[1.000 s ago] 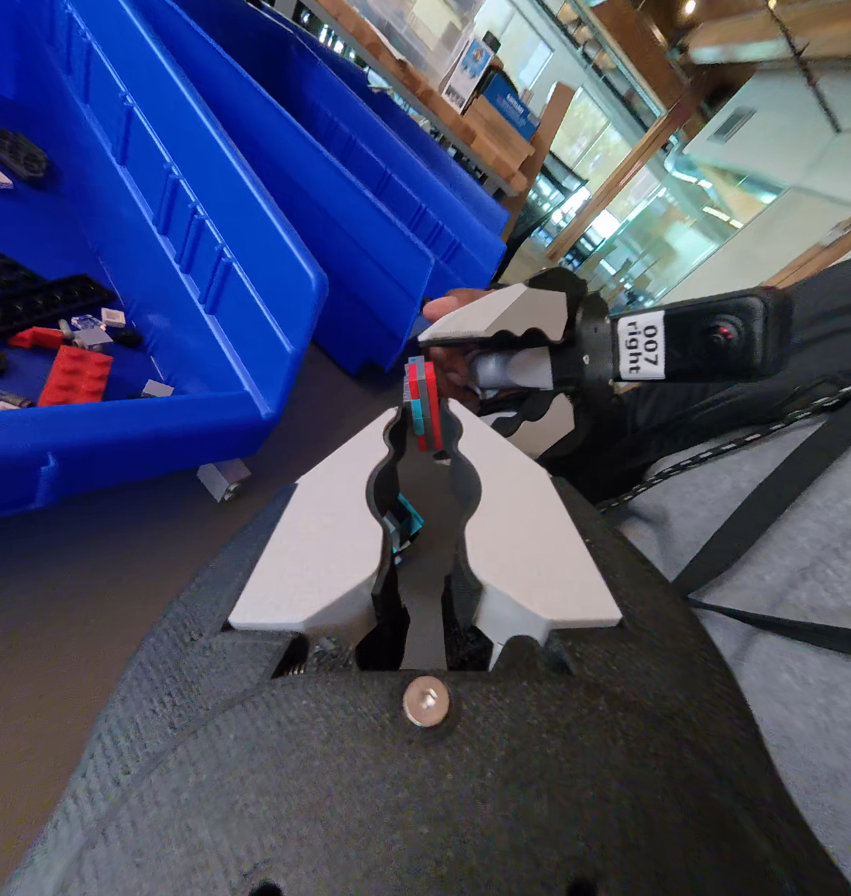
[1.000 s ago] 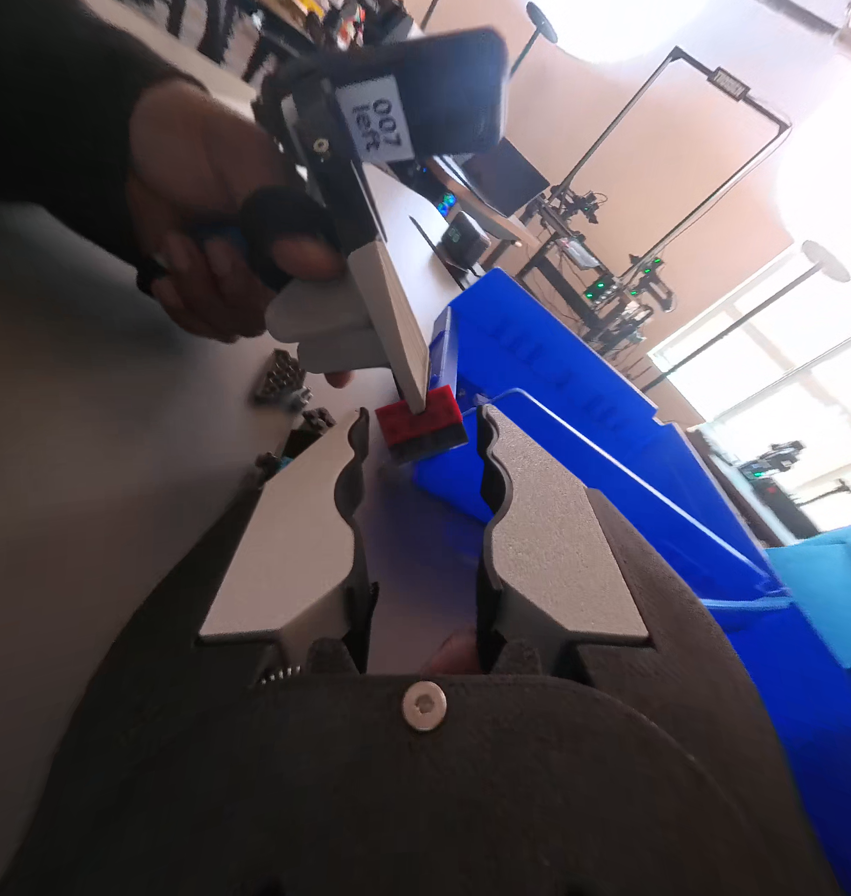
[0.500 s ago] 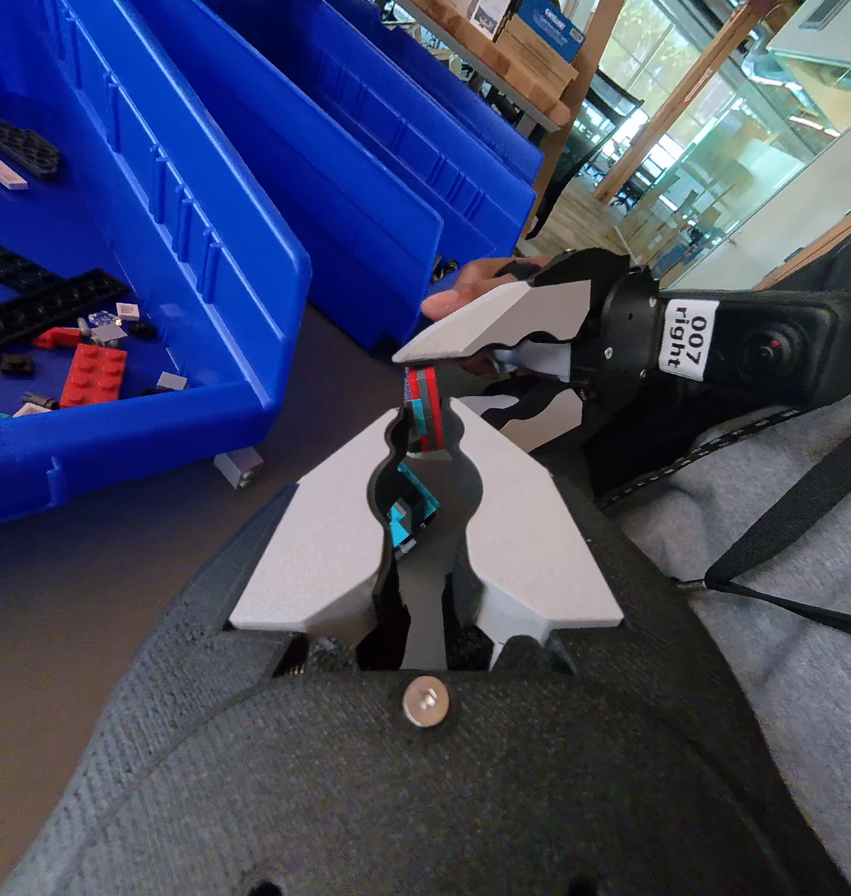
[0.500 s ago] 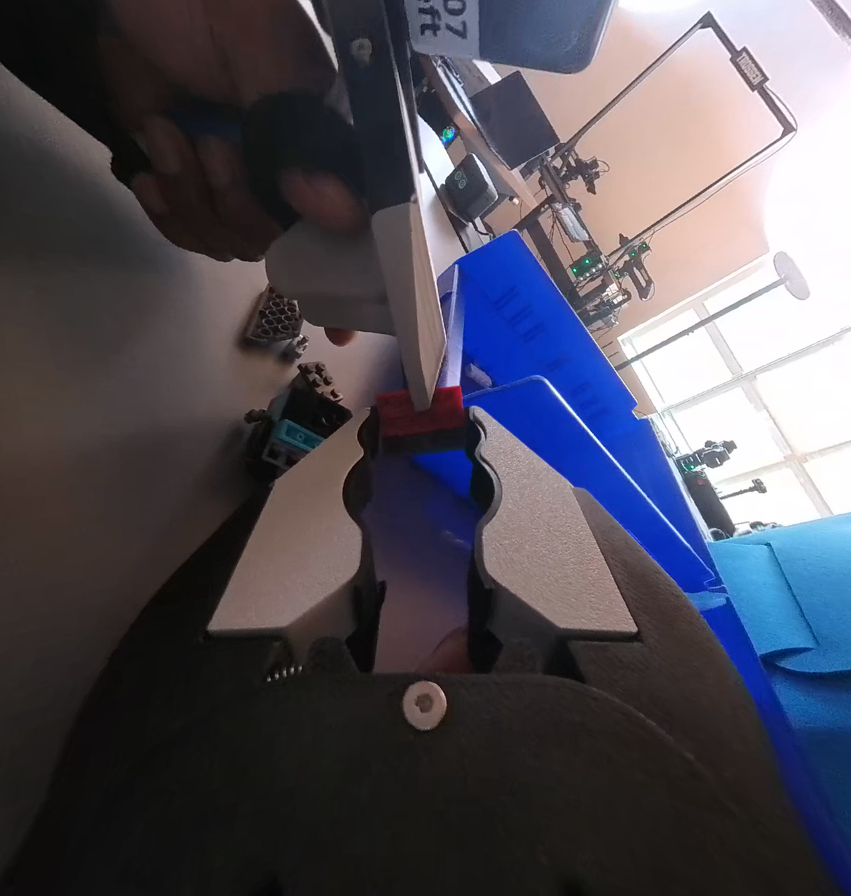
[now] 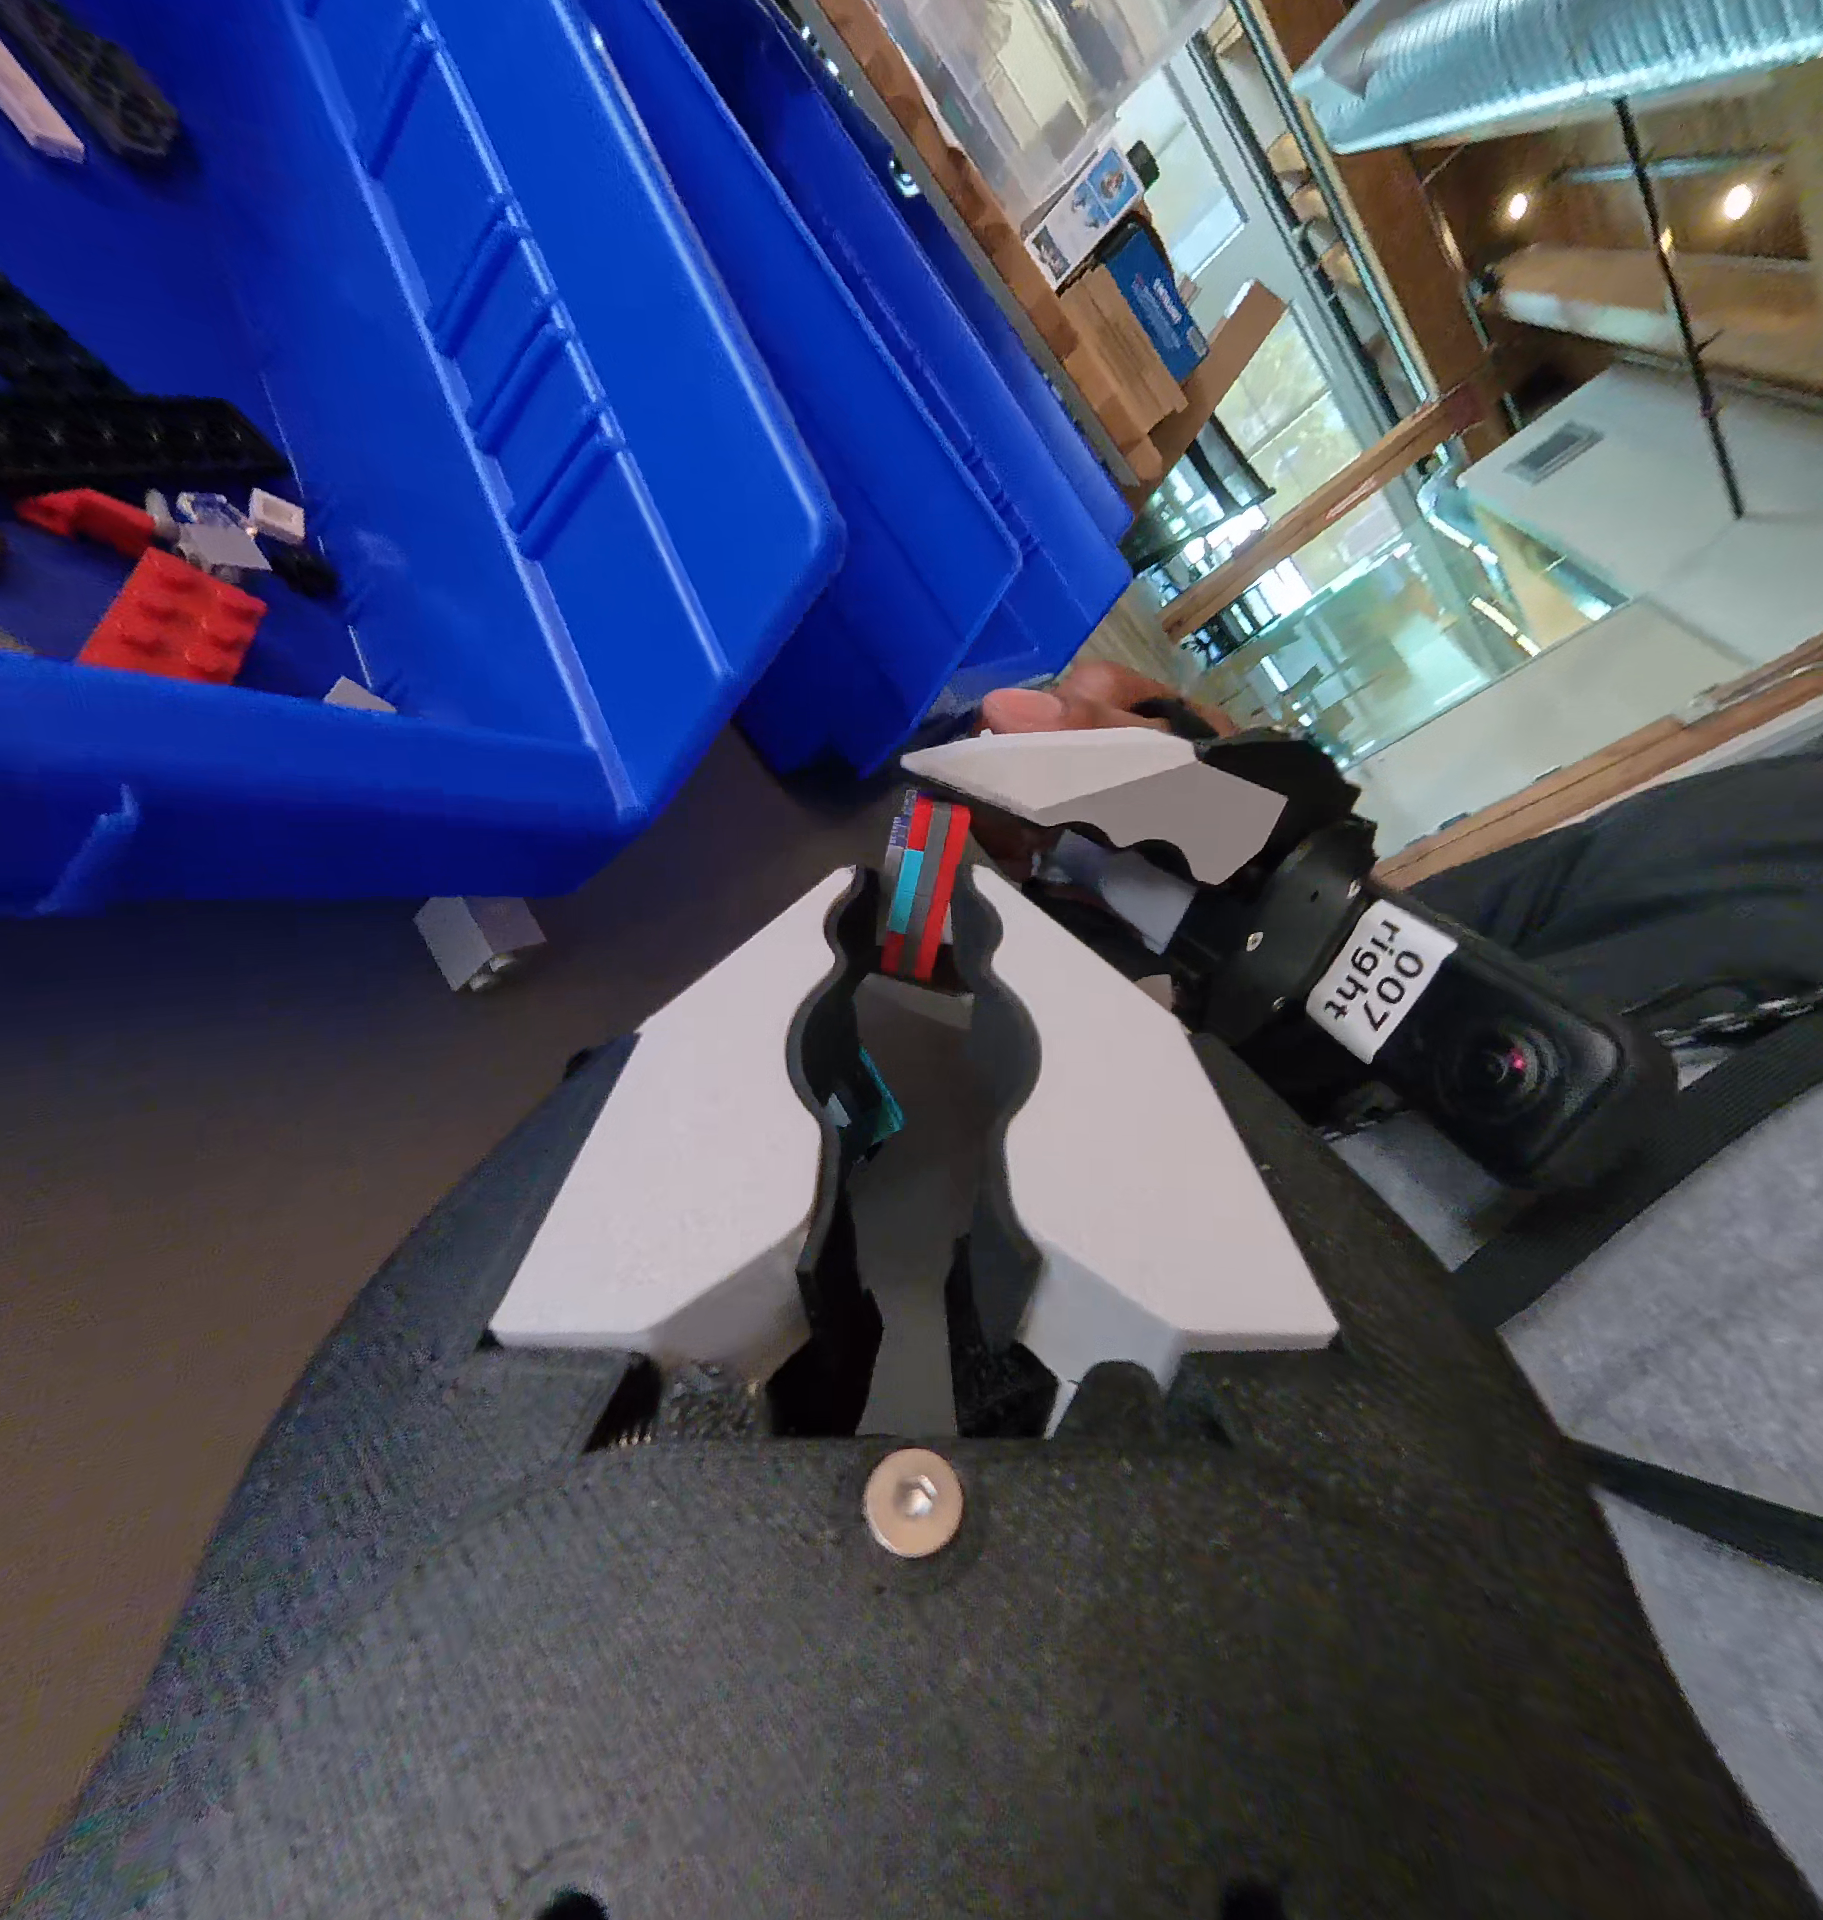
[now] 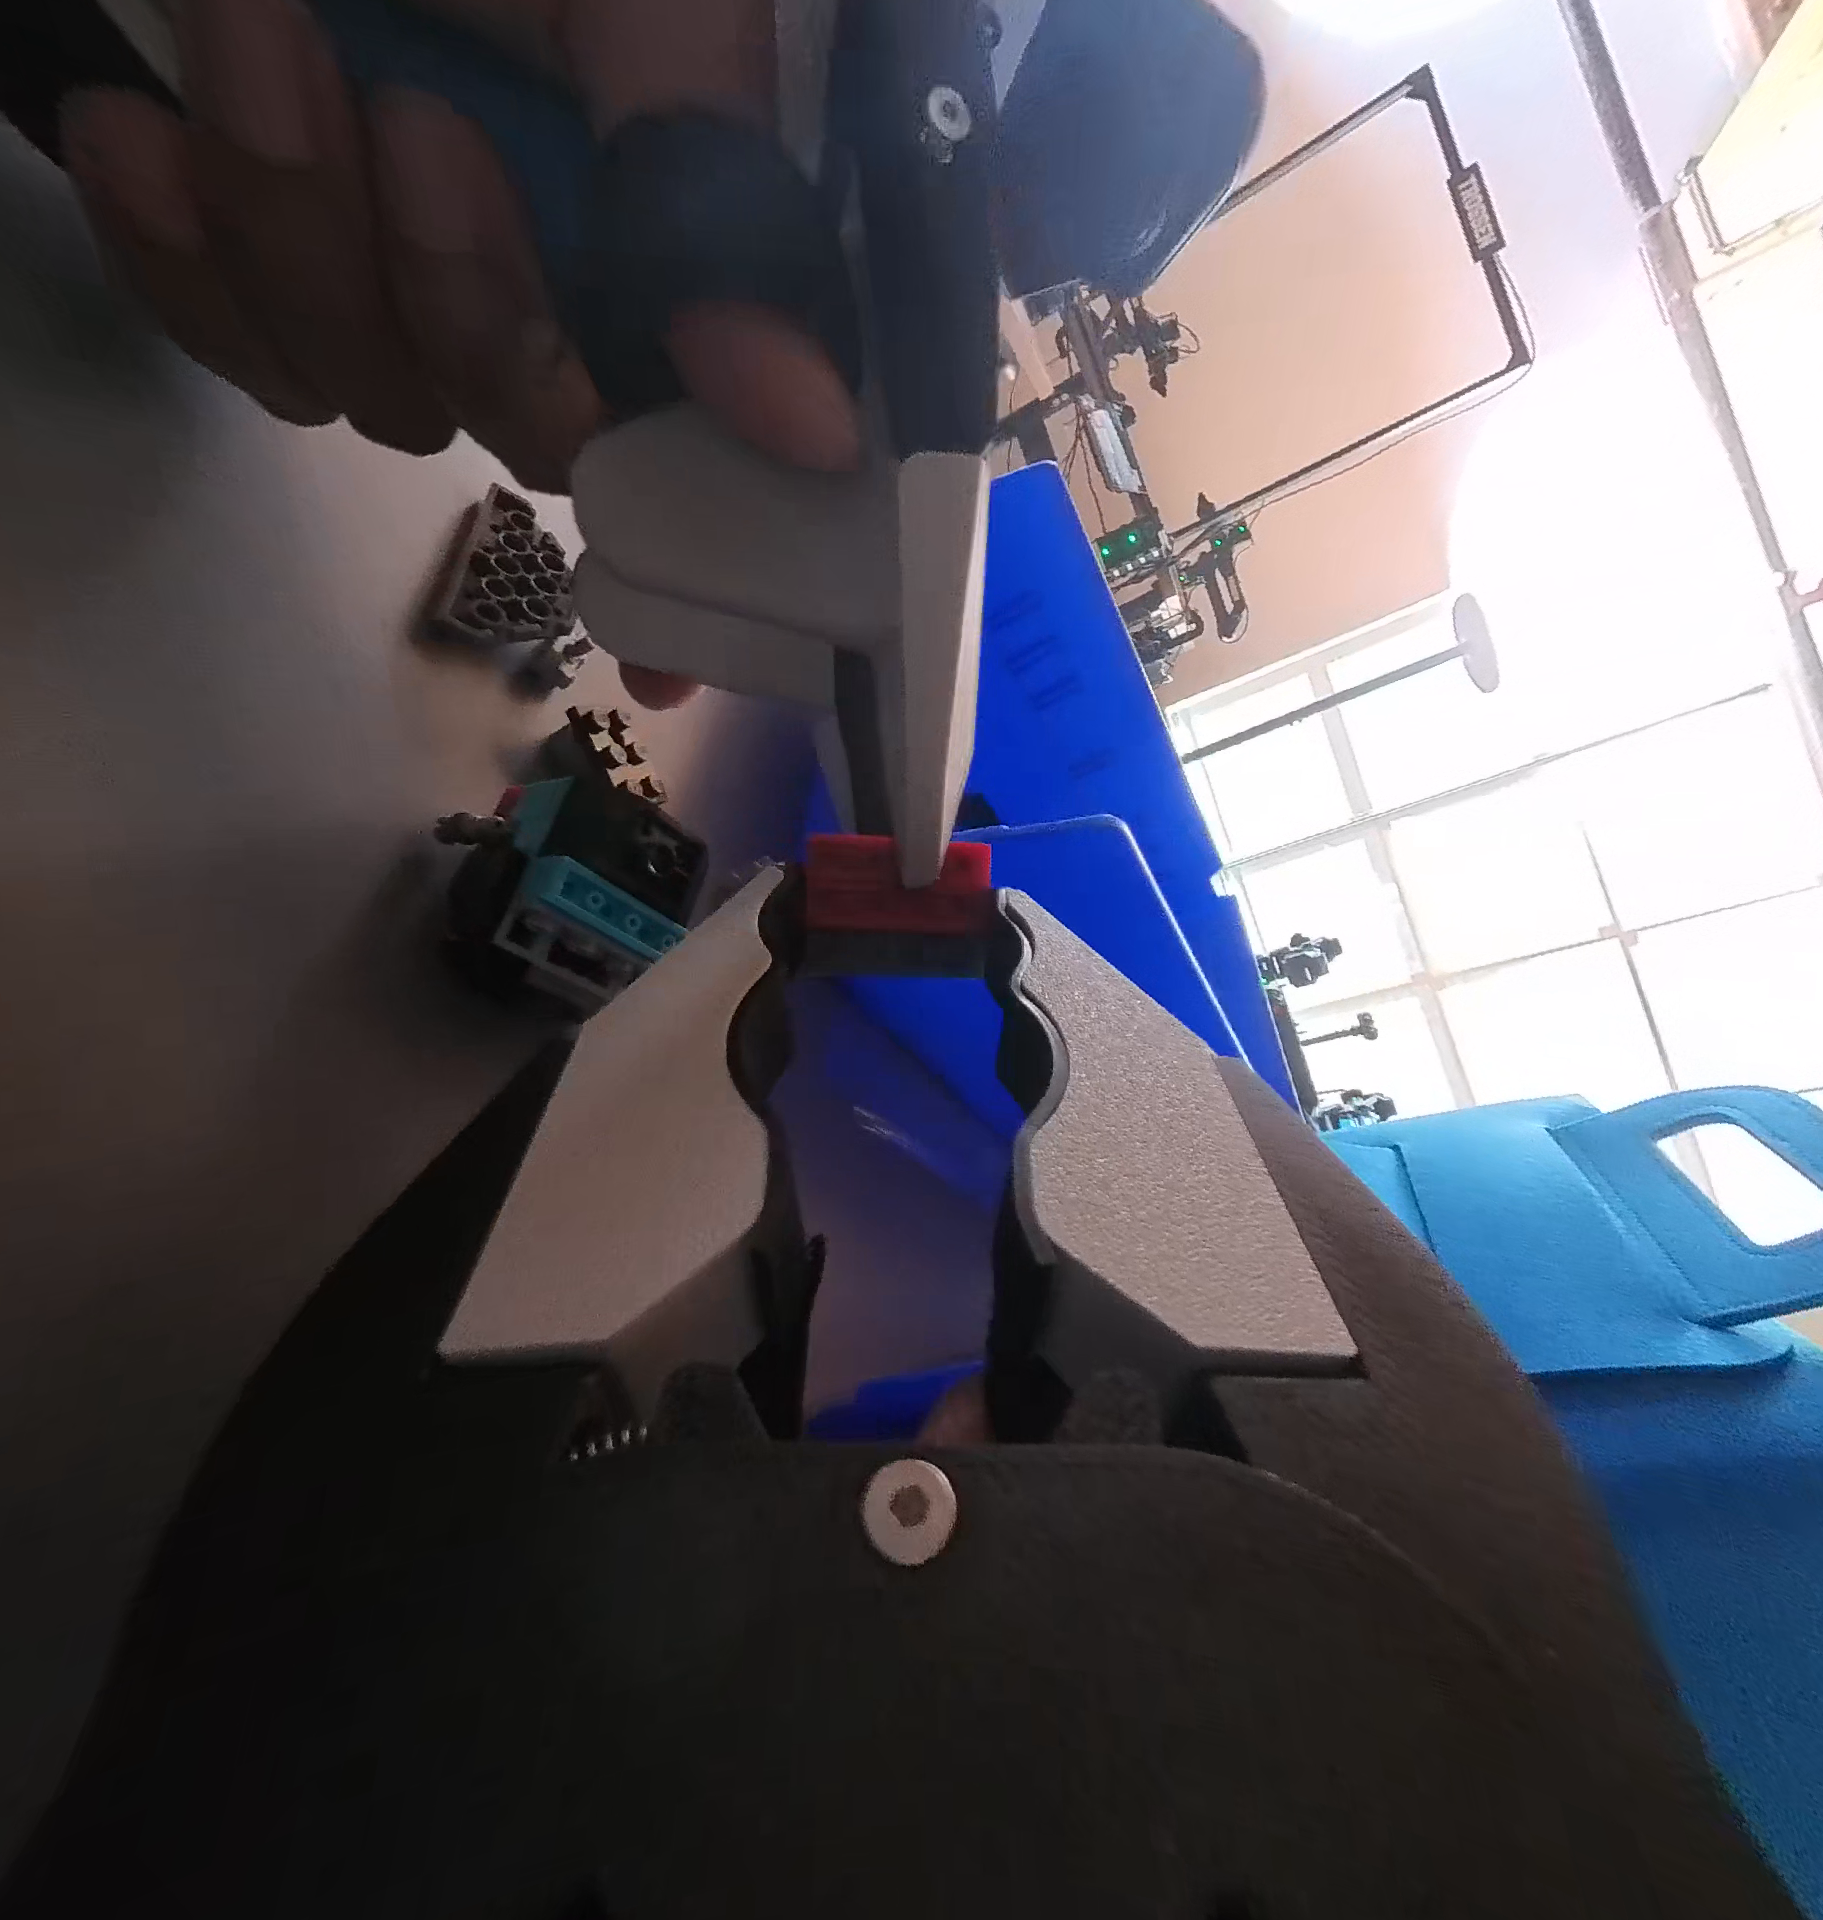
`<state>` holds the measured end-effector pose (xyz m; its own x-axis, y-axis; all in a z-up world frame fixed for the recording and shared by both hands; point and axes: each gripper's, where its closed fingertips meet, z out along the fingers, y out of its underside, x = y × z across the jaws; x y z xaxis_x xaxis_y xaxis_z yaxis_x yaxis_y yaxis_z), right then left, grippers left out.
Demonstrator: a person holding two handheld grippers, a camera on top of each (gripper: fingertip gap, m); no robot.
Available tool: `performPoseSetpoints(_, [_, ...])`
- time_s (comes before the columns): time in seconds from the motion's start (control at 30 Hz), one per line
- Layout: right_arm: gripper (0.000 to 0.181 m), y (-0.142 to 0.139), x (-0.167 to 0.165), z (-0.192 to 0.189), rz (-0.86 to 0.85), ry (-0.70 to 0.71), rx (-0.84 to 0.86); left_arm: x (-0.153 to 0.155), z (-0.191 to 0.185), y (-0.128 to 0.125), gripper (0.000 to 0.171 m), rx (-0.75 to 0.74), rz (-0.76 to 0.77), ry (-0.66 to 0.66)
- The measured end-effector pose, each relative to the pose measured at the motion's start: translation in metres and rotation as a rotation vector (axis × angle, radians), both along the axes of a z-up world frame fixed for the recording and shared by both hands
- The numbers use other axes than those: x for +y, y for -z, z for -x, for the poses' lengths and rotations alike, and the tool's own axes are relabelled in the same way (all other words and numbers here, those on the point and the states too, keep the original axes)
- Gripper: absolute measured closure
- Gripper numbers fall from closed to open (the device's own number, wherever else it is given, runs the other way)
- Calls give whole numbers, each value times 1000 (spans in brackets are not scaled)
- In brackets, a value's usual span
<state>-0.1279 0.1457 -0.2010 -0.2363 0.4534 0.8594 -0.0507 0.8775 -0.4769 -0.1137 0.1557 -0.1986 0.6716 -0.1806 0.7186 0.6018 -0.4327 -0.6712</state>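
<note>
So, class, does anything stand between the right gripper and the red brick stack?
Nothing visible does. The red brick stack sits between the right gripper fingertips; the left gripper clamps its far side.

Two-finger grey-and-black grippers: two, left [image 5: 912,904] and right [image 6: 891,914]
Stacks of red, grey and teal plastic brick plates: one [image 5: 922,896]
Deep blue plastic bins: three at least [image 5: 533,416]
Loose grey bricks on the tabletop: one [image 5: 479,935]
Teal-and-black brick assemblies: one [image 6: 574,904]
</note>
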Motion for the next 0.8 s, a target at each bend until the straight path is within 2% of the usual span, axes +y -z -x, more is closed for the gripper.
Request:
performPoseSetpoints(0.37, [146,-6,1,-2,-72,4,52,0,0,-3,157,-218,-14,-6])
performPoseSetpoints(0.63, [146,-9,1,-2,-94,-2,81,1,0,-5,157,-317,-28,-4])
performPoseSetpoints(0.8, [145,-16,1,-1,23,1,87,1,1,-12,157,-259,-76,3])
